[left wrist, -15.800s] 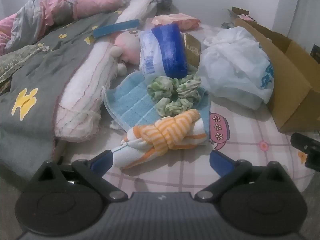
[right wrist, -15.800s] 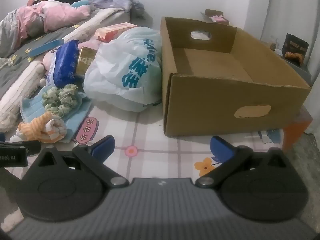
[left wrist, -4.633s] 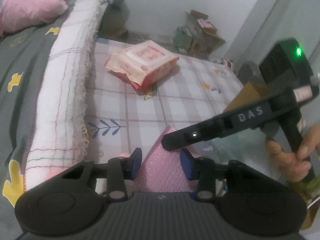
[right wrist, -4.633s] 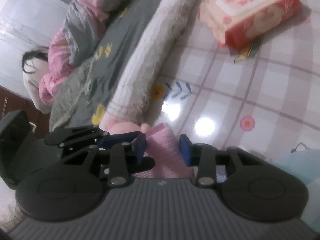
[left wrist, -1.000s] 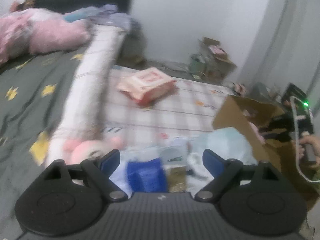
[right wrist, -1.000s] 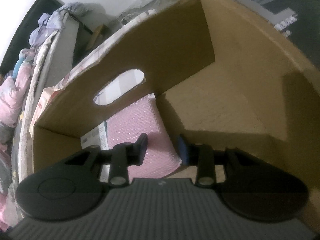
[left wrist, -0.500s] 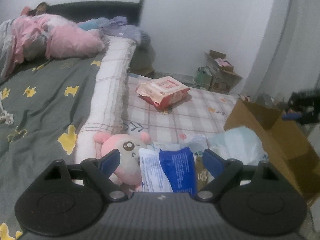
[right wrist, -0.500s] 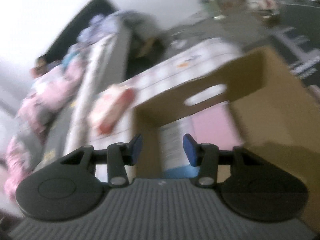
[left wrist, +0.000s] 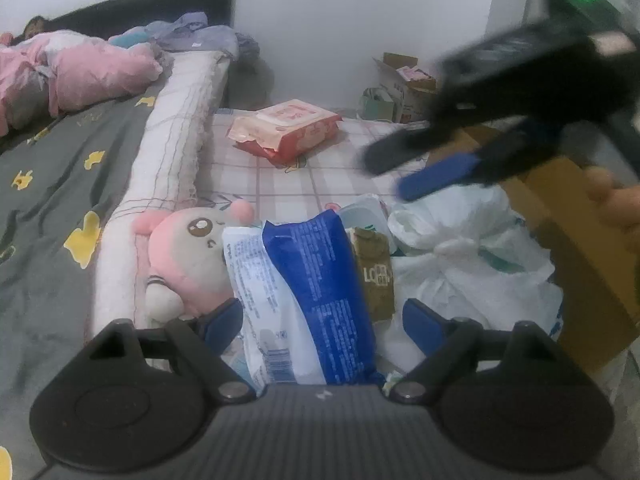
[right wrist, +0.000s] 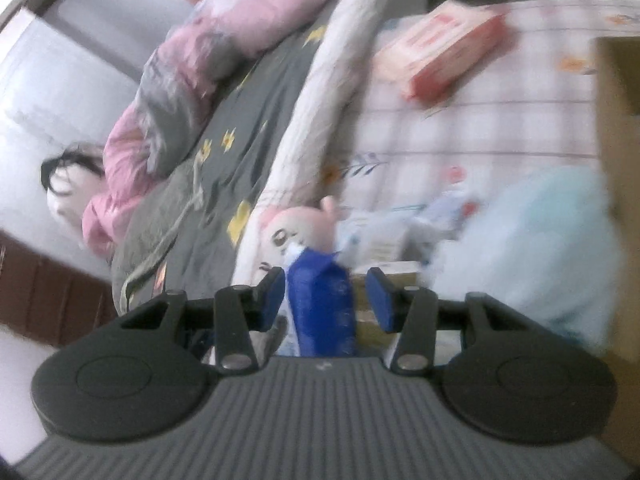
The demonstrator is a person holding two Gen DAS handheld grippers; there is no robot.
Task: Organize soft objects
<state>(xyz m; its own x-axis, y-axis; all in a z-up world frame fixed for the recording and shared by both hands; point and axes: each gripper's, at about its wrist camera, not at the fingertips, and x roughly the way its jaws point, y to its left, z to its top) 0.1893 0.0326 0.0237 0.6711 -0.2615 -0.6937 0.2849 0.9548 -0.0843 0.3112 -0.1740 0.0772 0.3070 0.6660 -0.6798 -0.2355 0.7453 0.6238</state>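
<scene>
Right gripper (right wrist: pixel 326 298) left cardboard box (left wrist: pixel 576 248), now over blue pack (left wrist: pixel 320 292), half-open, empty; left gripper (left wrist: pixel 322 322) wide, empty.

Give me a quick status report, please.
Left gripper open, empty. Right gripper open, above blue pack. Pink plush beside it, white bag crowding right.

Pack (left wrist: pixel 316 292): blue and white, small print. Plush (left wrist: pixel 188 256): pink, cream face. Wipes (left wrist: pixel 286 128): red-pink. Sheet (left wrist: pixel 296 184): white, pink checks. Quilt (left wrist: pixel 48 200): grey, yellow shapes. Bag (left wrist: pixel 468 264): white. Box (left wrist: pixel 580 232): brown. Finger pads (left wrist: pixel 420 326): blue.
</scene>
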